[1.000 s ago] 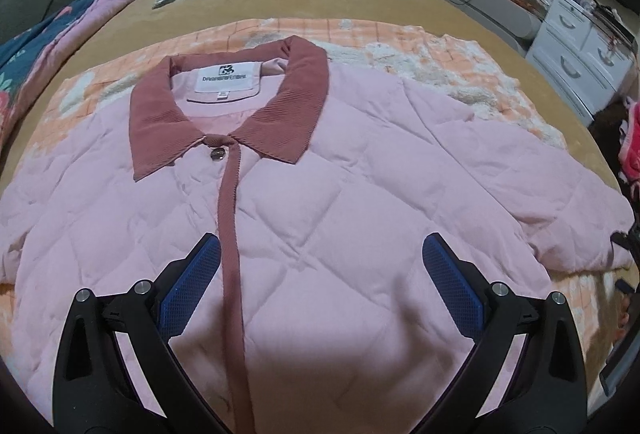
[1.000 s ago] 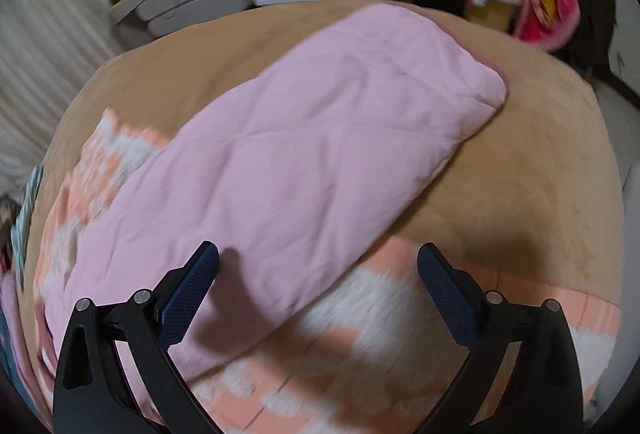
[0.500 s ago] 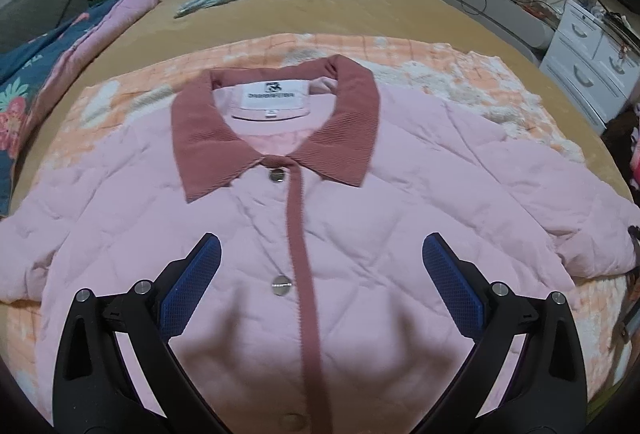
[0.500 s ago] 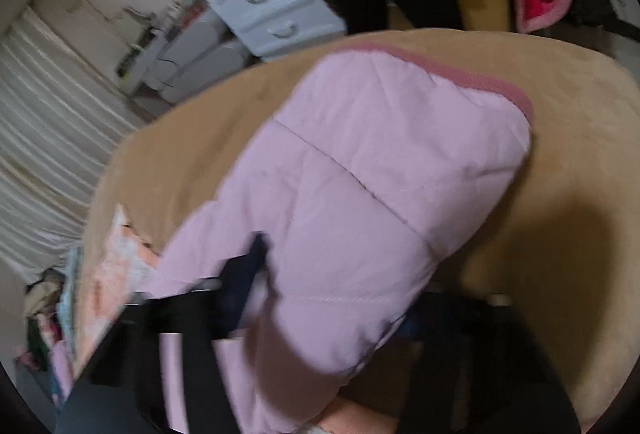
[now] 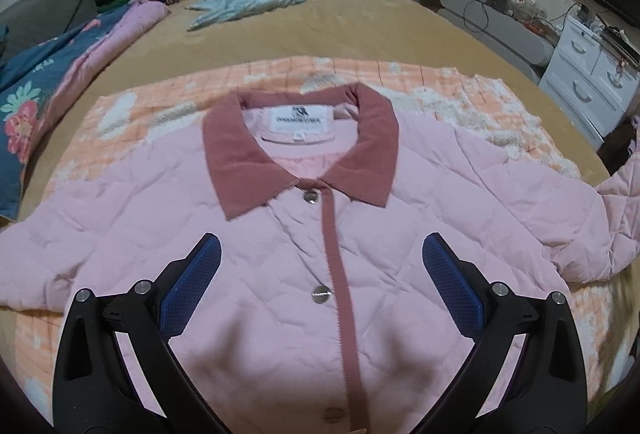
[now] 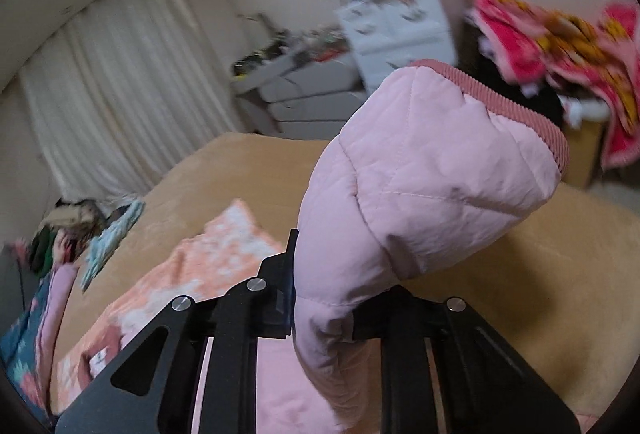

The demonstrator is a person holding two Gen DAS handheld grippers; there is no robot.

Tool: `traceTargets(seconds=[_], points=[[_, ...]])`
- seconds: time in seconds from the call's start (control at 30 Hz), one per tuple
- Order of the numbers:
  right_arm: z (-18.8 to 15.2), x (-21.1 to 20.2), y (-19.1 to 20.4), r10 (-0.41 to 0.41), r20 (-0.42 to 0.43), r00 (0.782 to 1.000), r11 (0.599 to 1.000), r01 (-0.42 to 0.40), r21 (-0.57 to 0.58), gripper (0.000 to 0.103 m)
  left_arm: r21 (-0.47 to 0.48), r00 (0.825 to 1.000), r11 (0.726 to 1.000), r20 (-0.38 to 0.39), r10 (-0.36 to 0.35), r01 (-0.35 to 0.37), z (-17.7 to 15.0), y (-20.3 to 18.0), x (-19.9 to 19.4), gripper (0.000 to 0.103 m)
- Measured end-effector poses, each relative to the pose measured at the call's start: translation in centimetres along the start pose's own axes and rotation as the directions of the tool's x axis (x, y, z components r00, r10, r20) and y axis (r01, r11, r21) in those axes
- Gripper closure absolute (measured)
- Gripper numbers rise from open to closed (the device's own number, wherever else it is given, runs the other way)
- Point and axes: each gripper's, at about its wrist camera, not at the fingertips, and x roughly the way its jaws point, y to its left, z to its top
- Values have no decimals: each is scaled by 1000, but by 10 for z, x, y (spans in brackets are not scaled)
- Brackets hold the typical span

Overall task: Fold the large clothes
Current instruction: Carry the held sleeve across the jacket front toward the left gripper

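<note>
Right sleeve clamped and raised for the first fold

Pink quilted jacket (image 5: 280, 266) spread front-up on the orange patterned blanket (image 5: 132, 114) over the tan bed (image 5: 360, 30), buttoned, collar (image 5: 240, 162) toward the far side. Right sleeve (image 6: 420, 186) now pinched between the closed jaws of the right gripper (image 6: 320, 298) and lifted off the bed, with the ribbed cuff (image 6: 520, 110) standing up in the air above the fingers. Jaws just closed in, from fully wide to tight on the padded cloth. Seen from the left wrist, the same sleeve bunched and raised at the right edge (image 5: 616, 202). Probably the start of folding the sleeve inward across the chest; body of the jacket not yet folded.

Left gripper (image 5: 320, 282) wide open over the button placket (image 5: 340, 274), holding nothing.

Compared with a second ago: then flat sleeve on the bed under wide right jaws, now gathered and held up, much more of the room behind it. In the left view, collar and label lower in the picture, more of the front and a further button visible
</note>
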Motion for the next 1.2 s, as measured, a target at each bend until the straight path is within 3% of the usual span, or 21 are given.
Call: traceTargets(seconds=[0.43,0.73,1.1,1.2], points=[[-13,-49,159,197,-8,980,947,-192,-257,87,-57,999,998,22,32,-30,11,50,-36,8],[-32,-73,256,283,-60,957,867,-282,-410,87,-130,996,989,52,-68,74,25,85,-67,8],[-73,-87,328,359,-143,922,771,-379,-511,87,-298,974,928,82,-210,224,23,148,-82,8],[-96,-88,344,370,-181,911,738,-406,-538,87,-312,973,922,92,-210,228,20,160,-84,8]])
